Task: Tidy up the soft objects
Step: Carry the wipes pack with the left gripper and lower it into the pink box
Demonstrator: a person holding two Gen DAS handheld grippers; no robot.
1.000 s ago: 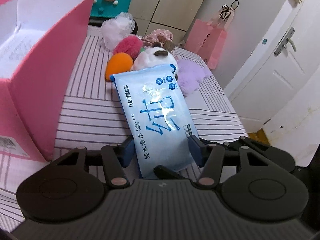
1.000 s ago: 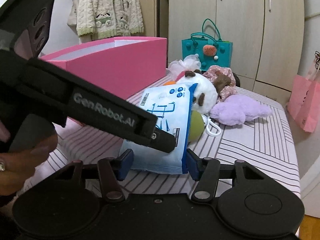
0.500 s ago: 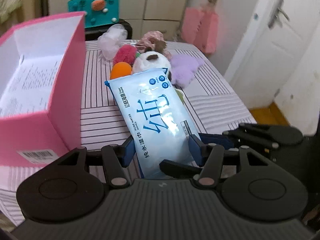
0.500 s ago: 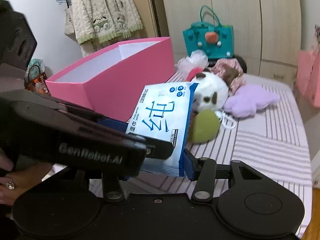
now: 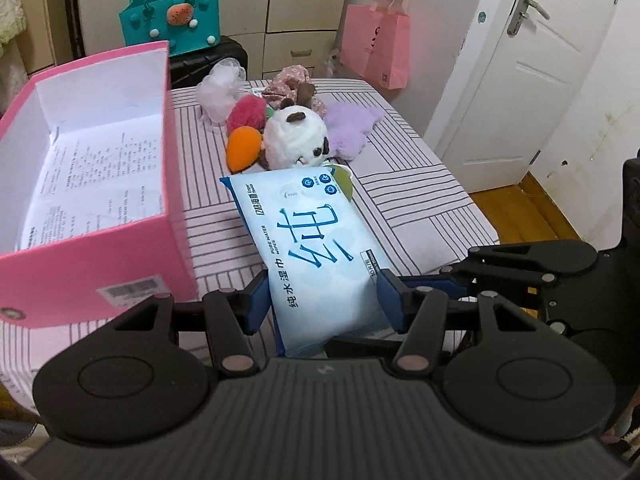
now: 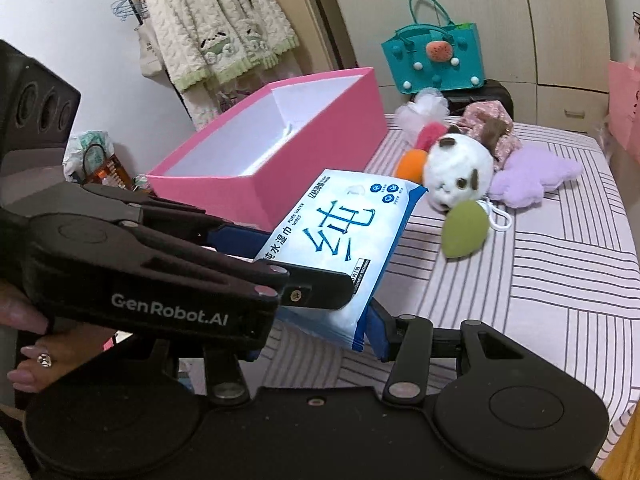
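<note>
A light blue pack of wet wipes (image 5: 312, 240) is held up off the striped bed, seen also in the right wrist view (image 6: 340, 236). My left gripper (image 5: 320, 300) is shut on its near end. My right gripper (image 6: 304, 320) is shut on the same pack from the right side; its left finger is hidden behind the left gripper's body (image 6: 160, 280). An open pink box (image 5: 88, 184) stands to the left. A pile of soft toys lies beyond: a white plush (image 5: 294, 140), an orange ball (image 5: 242, 150), a purple plush (image 5: 348, 130) and a green ball (image 6: 464, 232).
The striped bed (image 5: 420, 208) ends at its right edge near a white door (image 5: 520, 72). A teal bag (image 5: 170, 24) and a pink paper bag (image 5: 376, 48) stand behind the bed. Knitted clothes (image 6: 216, 32) hang on the wall left.
Both grippers have lifted the wipes pack up off the bed and drawn it back. The box's inside has come into view.
</note>
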